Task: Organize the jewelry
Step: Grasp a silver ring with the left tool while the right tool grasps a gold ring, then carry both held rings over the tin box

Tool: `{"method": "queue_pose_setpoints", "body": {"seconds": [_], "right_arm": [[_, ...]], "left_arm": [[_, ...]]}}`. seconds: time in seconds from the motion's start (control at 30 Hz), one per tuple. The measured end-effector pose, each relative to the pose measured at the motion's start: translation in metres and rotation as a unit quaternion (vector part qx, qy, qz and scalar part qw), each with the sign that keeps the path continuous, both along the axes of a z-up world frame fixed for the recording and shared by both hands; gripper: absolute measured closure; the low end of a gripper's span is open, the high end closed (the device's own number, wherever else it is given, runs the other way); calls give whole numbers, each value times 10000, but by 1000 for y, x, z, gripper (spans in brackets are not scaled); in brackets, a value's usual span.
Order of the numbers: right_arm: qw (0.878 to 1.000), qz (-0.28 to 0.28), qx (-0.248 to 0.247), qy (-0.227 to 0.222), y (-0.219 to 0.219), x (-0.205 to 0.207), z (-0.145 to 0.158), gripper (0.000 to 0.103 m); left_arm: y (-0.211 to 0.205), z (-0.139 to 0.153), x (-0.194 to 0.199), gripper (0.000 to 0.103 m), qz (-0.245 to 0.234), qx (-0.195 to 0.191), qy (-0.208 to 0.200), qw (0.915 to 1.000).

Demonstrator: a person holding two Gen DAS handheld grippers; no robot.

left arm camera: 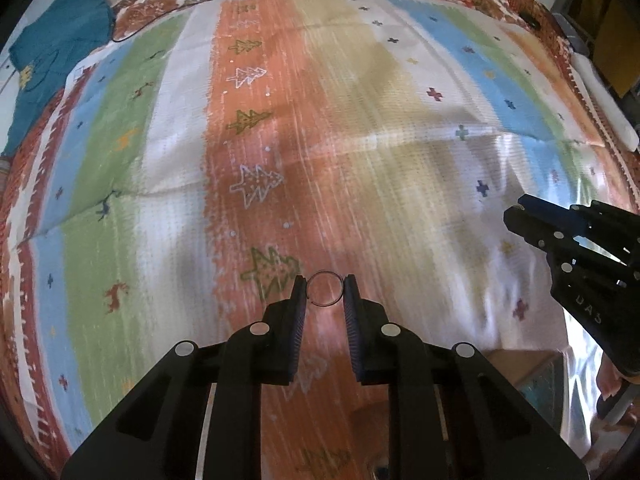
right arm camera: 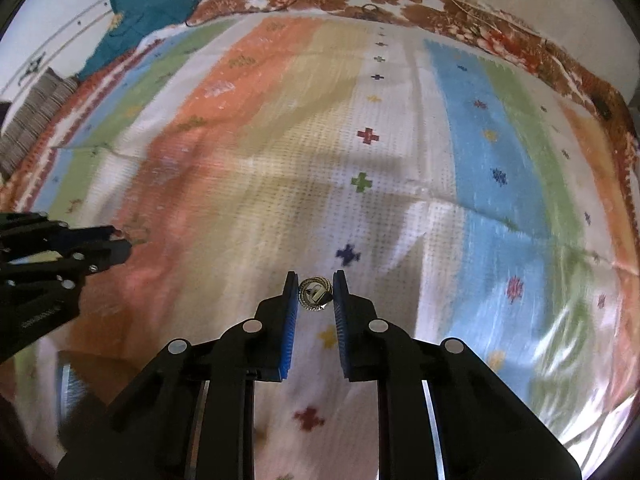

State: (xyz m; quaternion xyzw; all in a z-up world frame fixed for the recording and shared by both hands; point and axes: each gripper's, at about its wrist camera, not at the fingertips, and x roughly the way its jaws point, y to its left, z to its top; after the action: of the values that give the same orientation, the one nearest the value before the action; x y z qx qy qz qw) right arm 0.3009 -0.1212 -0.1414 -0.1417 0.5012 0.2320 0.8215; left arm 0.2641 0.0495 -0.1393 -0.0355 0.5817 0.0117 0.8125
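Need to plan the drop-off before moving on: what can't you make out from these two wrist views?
- Box, left wrist view: blurred, partly behind the right gripper; contents unreadable.
- Gold ornament in the right gripper, right wrist view: too small to identify.
- Thin ring in the left gripper: any clasp or gap unclear.
- Patterned cloth: motion-blurred in both views.

blur: striped cloth [left arm camera: 360,120] | cut off: right claw [left arm camera: 516,216] body
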Motion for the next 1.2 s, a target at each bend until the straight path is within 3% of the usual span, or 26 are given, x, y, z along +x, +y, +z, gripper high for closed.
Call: {"method": "queue_pose_setpoints", "body": {"seconds": [0.33, 0.63, 1.2], "right_arm": [[9997, 96, 95, -225, 0, -20, 26, 85], [9985, 281, 25, -479, -3, -42, 41, 85], [9966, 468, 286, -618, -7, -79, 63, 85]], "left_arm": [[-8, 35, -24, 85, -75, 14, -326, 9994], [-13, 47, -40, 85, -164, 108, -427, 9989], [-15, 73, -80, 85, 47, -65, -696, 9975]]}}
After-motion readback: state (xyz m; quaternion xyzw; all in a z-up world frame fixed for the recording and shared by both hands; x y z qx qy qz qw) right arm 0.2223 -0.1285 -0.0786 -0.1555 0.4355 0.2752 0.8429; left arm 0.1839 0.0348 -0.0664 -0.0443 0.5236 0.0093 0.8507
